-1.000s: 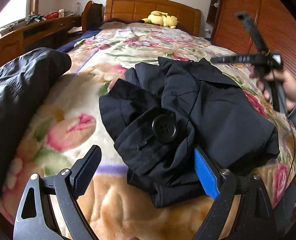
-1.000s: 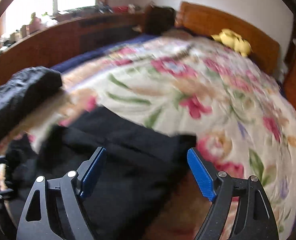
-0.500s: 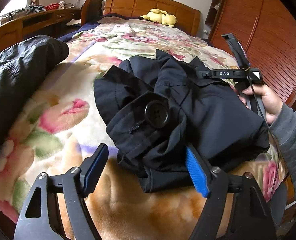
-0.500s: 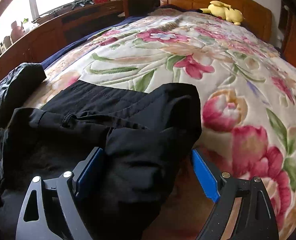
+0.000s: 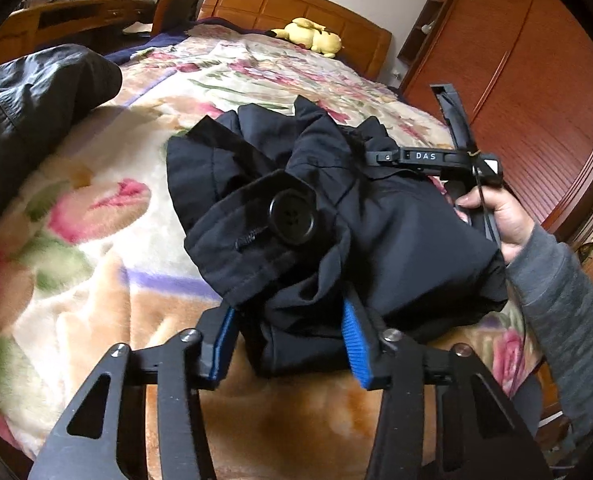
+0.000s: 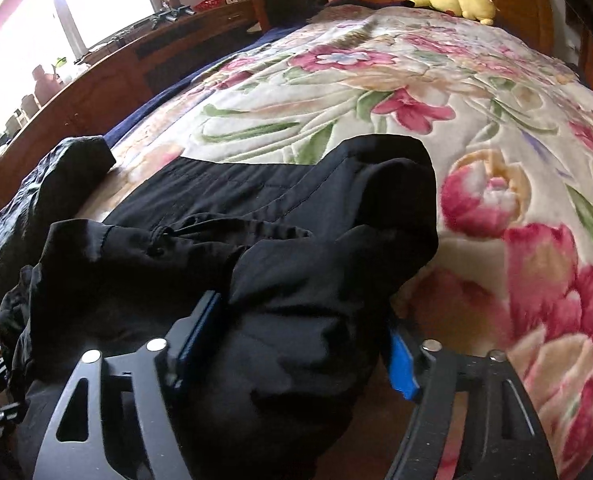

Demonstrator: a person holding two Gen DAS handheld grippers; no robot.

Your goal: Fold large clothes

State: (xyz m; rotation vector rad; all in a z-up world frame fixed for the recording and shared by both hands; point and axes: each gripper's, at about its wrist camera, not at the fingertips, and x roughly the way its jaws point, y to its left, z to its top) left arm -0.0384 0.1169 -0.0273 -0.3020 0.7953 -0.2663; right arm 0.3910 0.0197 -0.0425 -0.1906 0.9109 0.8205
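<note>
Between both tools' fingers: bunched black coat.

Your black coat carries a black button. Under it, the blanket shows pink tulips and green leaves on cream. Your tool pads are blue, the plush toy yellow, your sleeve grey.

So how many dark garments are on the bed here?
2. One black garment is bunched at the bed's near end, with both grippers closed on it, left and right. A second dark one lies at the left edge. More could be hidden.
</note>
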